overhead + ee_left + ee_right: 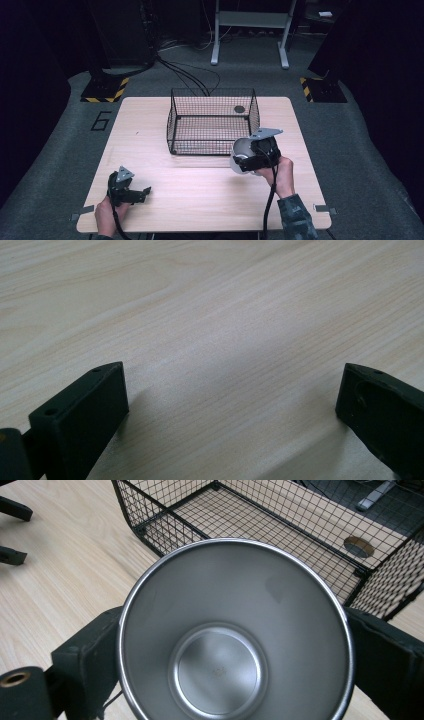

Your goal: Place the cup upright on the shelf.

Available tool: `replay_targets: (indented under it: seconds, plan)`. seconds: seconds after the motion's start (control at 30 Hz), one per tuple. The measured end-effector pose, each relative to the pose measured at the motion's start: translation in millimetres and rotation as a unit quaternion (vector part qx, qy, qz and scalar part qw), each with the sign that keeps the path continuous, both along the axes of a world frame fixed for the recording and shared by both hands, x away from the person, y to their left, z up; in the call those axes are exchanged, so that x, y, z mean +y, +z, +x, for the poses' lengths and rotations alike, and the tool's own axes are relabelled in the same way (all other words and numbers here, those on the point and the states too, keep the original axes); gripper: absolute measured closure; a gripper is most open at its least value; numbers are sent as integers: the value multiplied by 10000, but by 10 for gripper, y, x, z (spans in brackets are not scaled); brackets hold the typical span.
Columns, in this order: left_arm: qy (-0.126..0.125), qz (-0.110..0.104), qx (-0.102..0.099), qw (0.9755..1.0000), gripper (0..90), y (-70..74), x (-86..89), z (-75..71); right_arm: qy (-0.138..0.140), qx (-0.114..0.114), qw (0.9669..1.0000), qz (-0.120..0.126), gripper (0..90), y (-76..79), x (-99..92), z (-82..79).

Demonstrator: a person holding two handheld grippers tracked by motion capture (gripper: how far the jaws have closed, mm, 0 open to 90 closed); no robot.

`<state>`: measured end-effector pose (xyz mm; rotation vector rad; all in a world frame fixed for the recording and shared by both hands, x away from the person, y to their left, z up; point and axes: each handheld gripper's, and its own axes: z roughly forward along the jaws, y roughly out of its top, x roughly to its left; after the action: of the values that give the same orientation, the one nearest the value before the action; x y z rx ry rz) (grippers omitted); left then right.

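Steel cup (235, 635) sits clamped in your right hand-held gripper (253, 155) beside the wire basket (212, 121), likely heading in; left hand-held gripper (232, 405) idles gaping over the counter (200, 195).

One overhead camera, two riding the grippers.
High view looks forward and down over the pale square wooden table (200, 190); left gripper view hugs its surface; right gripper view faces the far black wire basket (280, 525), shared with the high view.

Steel cup (235, 635) tilted, held beside wire basket (280, 525).
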<state>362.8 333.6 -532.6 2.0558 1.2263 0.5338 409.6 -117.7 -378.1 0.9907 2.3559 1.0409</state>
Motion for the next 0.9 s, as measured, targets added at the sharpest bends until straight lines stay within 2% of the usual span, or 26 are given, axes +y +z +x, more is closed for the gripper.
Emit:
replay_targets:
  seconds: [0.17,0.27,0.37,0.57,0.87,0.9]
  plan:
    - [0,1,-1,10000,4,0,0,0,61,-55,10000,10,58,41,63,73]
    - [0,2,0,10000,4,0,0,1,0,12,10000,25,58,72,102,104]
    - [2,1,2,10000,4,0,-1,0,82,-45,10000,-7,58,92,118,150]
    - [4,-3,4,10000,4,0,-1,1,119,12,9999,-17,58,130,172,214]
    - [5,-3,4,10000,4,0,-1,0,131,-36,9999,15,58,214,255,304]
    - [5,-4,3,10000,4,0,-1,1,84,-5,9999,84,58,225,270,309]
